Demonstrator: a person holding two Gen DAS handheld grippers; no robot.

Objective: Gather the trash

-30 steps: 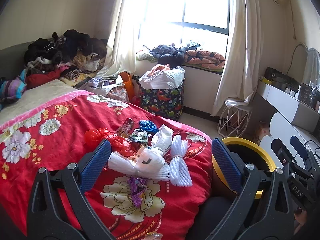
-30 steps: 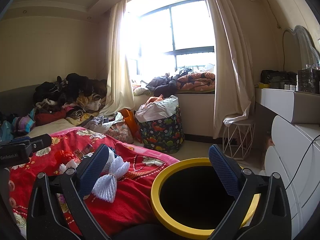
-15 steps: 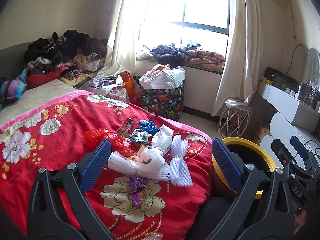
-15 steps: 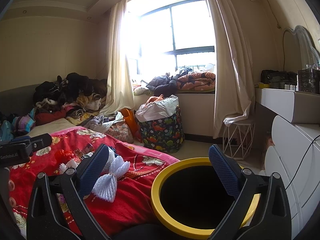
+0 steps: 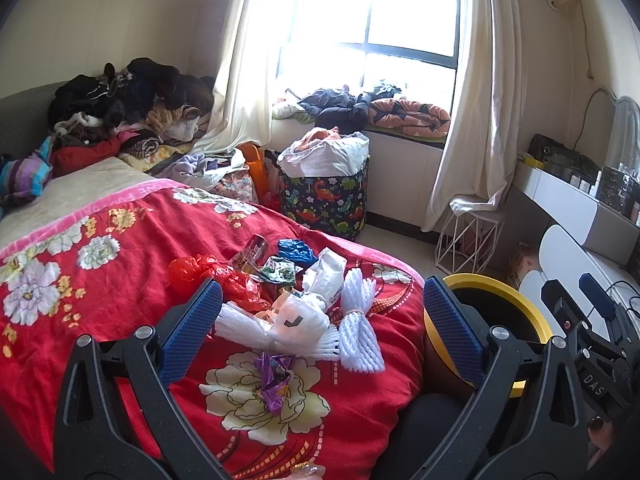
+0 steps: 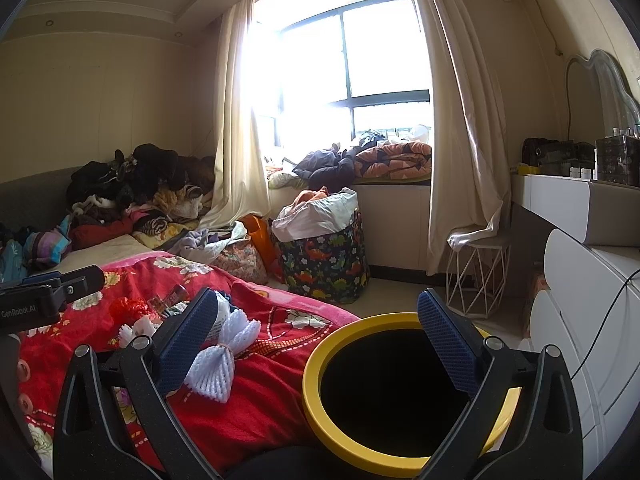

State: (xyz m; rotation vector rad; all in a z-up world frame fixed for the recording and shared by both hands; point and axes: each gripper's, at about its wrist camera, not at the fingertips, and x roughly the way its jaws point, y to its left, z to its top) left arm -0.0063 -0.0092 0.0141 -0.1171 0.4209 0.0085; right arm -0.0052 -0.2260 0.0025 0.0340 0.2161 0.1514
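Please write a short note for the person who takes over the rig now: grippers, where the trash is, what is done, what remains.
Left gripper: open, empty, aimed at the trash pile on the red blanket.
Right gripper: open, empty, above the yellow-rimmed bin beside the bed.
On the blanket: white foam nets, white plastic bag, red bag, blue bag, purple wrapper.
Done: nothing visibly collected; the bin's inside is too dark to tell.
Left: move all pieces into the bin.

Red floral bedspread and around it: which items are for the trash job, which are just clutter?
Job:
- red plastic bag
- blue crumpled wrapper
- white foam net sleeves
- purple foil wrapper
- yellow-rimmed black bin

Clutter:
- dinosaur-print laundry basket
- dark clothes pile
- white wire stool
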